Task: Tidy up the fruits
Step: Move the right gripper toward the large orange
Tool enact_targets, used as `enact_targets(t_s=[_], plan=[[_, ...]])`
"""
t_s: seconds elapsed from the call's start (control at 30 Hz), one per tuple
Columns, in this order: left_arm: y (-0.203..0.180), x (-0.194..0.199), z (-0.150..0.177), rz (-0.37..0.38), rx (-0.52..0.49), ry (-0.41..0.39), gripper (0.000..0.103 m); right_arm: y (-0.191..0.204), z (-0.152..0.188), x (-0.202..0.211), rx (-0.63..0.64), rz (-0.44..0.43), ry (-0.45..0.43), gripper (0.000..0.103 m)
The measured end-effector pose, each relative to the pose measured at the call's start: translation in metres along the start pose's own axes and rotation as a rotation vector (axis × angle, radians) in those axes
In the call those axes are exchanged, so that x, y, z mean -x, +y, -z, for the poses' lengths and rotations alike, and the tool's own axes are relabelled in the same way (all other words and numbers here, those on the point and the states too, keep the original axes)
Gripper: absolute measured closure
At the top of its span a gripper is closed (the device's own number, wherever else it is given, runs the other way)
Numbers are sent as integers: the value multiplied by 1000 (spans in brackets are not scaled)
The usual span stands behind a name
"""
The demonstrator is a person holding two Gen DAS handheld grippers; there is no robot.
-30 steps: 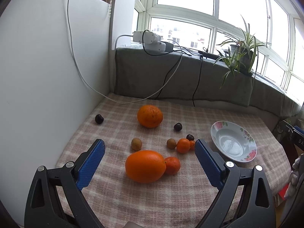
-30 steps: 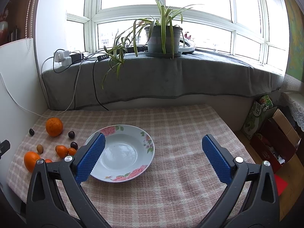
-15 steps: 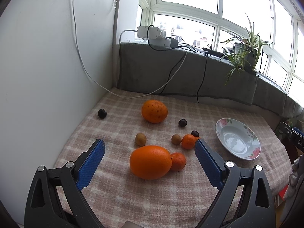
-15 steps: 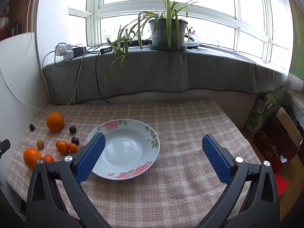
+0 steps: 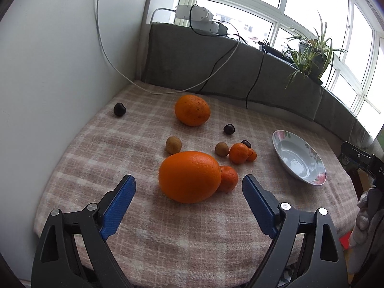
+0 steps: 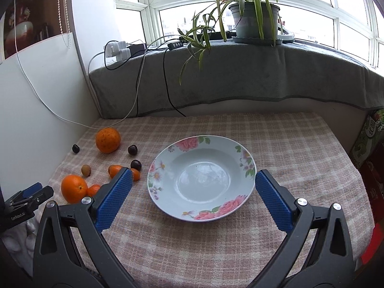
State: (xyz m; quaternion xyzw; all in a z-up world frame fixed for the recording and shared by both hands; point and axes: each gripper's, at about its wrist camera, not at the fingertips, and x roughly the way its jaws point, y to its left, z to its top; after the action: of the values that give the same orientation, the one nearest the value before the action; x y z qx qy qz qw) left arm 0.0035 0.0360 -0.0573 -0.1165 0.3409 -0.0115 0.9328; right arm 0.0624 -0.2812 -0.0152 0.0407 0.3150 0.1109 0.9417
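Note:
A large orange (image 5: 189,176) lies on the checked cloth just ahead of my open, empty left gripper (image 5: 189,186), with a small tangerine (image 5: 228,178) touching its right side. Farther back lie a spotted orange (image 5: 192,110), two brown kiwis (image 5: 173,145) (image 5: 221,149), two more tangerines (image 5: 238,153) and three dark chestnuts (image 5: 119,109) (image 5: 229,129) (image 5: 246,143). The empty floral bowl (image 5: 312,165) sits to the right. In the right wrist view my open, empty right gripper (image 6: 192,182) hovers just before the bowl (image 6: 156,168); the fruits (image 6: 107,140) lie to its left.
A white wall panel (image 5: 48,72) borders the table's left side. A grey-covered sill (image 6: 240,84) runs along the back, carrying a power strip (image 5: 199,19), cables and a potted plant (image 6: 254,19). Boxes (image 6: 369,139) stand beyond the table's right edge.
My left gripper has moved forward and lower toward the large orange. My right gripper has moved closer to the bowl. Both stay open.

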Motion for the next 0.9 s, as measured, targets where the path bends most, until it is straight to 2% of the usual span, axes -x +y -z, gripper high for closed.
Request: enact_targets(t_s=[0.17,0.27,0.37,0.47,0.6,0.7,0.8,0.9], plan=[[3,-5,12,24,4,27,13,20,-5,-19,27,-123,54,0],[8,-7,18,24,41,32,13,37,-8,-31,59,-192,82,0],[13,-12,21,20,78,45,13,57,-7,-44,93,-269,126,0],[13,-16,23,-8,66,57,13,77,-5,-57,147,-307,163,0],[11,-21,24,-30,38,64,13,100,-6,-76,192,-380,242,0],[15,-25,25,-22,59,69,13,115,-8,-91,234,-407,292,0],[19,-29,26,-18,78,78,13,127,-10,-108,245,-480,366,0],[22,-32,26,-7,92,84,13,141,-11,-122,257,-530,432,7]])
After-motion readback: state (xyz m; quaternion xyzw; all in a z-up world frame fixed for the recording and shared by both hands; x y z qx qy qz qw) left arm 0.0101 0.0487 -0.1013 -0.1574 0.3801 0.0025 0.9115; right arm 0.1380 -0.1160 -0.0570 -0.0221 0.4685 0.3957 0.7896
